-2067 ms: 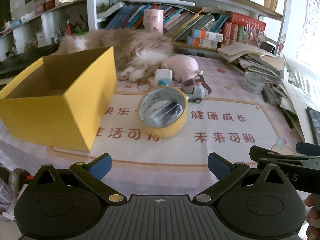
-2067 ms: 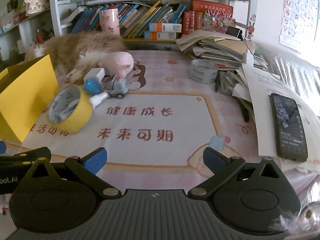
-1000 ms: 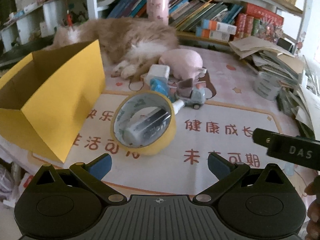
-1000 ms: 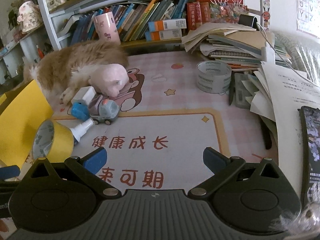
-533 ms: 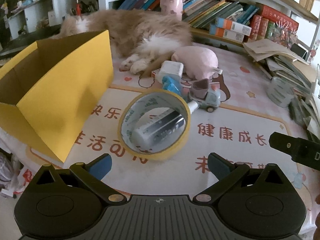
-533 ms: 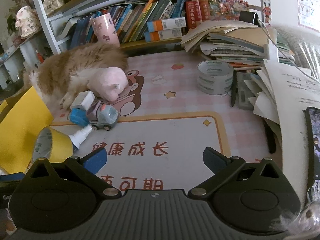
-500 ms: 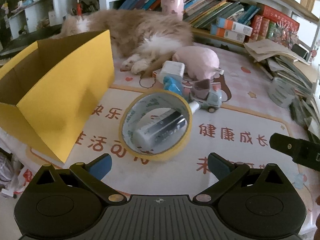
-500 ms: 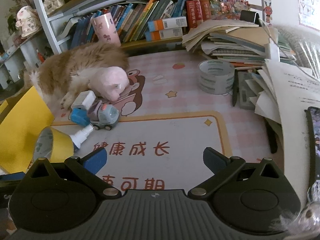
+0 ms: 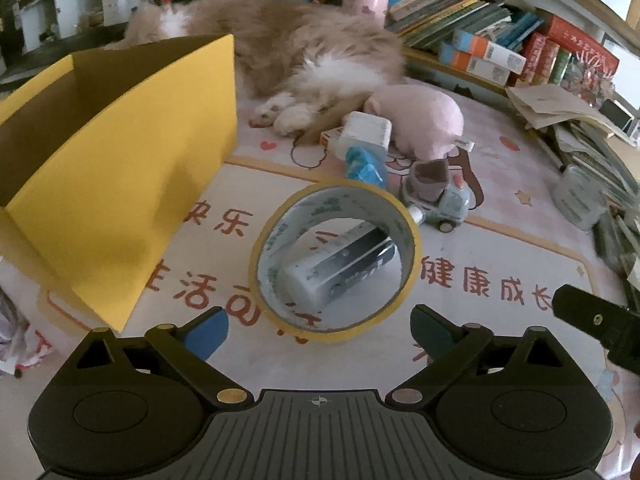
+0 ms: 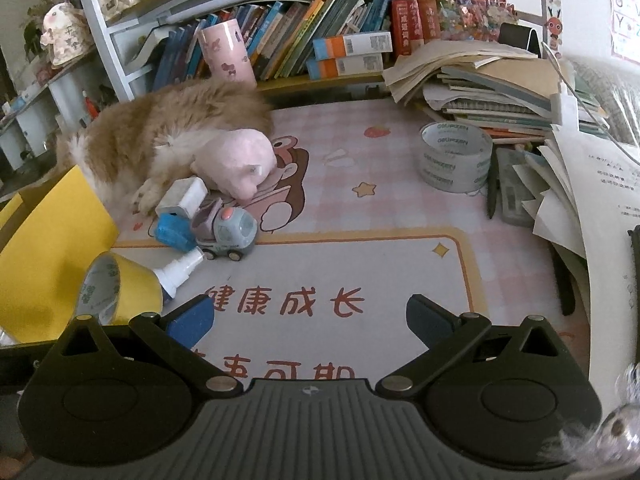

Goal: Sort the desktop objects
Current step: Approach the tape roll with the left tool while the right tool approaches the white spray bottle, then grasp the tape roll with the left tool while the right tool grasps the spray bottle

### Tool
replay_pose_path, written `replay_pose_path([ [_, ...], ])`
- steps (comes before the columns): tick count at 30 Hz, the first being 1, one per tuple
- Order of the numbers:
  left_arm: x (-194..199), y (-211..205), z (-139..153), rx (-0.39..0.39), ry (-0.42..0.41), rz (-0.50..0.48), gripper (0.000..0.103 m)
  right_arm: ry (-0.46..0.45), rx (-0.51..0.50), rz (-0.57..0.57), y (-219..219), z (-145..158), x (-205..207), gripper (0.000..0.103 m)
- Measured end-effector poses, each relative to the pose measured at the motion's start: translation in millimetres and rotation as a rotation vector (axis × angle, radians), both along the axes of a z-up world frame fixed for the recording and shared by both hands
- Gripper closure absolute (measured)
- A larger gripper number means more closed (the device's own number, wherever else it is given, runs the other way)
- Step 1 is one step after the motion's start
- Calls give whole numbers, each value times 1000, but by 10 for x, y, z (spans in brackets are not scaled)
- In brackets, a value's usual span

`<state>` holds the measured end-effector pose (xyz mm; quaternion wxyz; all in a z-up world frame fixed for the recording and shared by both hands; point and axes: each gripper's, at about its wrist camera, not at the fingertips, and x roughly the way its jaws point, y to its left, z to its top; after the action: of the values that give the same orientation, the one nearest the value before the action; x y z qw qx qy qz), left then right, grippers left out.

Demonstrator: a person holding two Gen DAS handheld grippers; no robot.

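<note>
A yellow tape roll (image 9: 336, 258) stands on edge on the desk mat, leaning on a white spray bottle (image 9: 340, 266) seen through its hole. My left gripper (image 9: 320, 328) is open and empty, just in front of the roll. An open yellow box (image 9: 120, 168) stands to the left. Behind the roll lie a blue object (image 9: 366, 166), a toy truck (image 9: 436, 196), a white box (image 9: 366, 132) and a pink plush (image 9: 416, 118). My right gripper (image 10: 308, 320) is open and empty over the mat; the roll (image 10: 120, 290) and the truck (image 10: 228, 232) are to its left.
A cat (image 10: 172, 136) lies behind the objects. A clear tape roll (image 10: 456, 156) stands at the right by stacked books and papers (image 10: 500, 96). A bookshelf (image 10: 300, 48) runs along the back. The right gripper's body (image 9: 600, 324) shows at the left view's right edge.
My left gripper has moved closer to the yellow tape roll, which now sits larger between the fingers. My right gripper has risen and moved forward slightly. Both stay open.
</note>
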<state>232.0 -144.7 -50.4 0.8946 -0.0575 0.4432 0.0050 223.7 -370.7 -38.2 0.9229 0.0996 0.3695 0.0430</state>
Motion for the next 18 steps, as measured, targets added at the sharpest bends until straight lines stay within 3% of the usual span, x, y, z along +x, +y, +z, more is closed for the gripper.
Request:
replay_pose_path([
  [9, 39, 60, -31, -8, 8, -11, 4, 2, -16, 20, 85, 5, -10, 0],
  [18, 234, -23, 27, -6, -23, -91, 4, -7, -16, 19, 130, 34, -15, 0],
])
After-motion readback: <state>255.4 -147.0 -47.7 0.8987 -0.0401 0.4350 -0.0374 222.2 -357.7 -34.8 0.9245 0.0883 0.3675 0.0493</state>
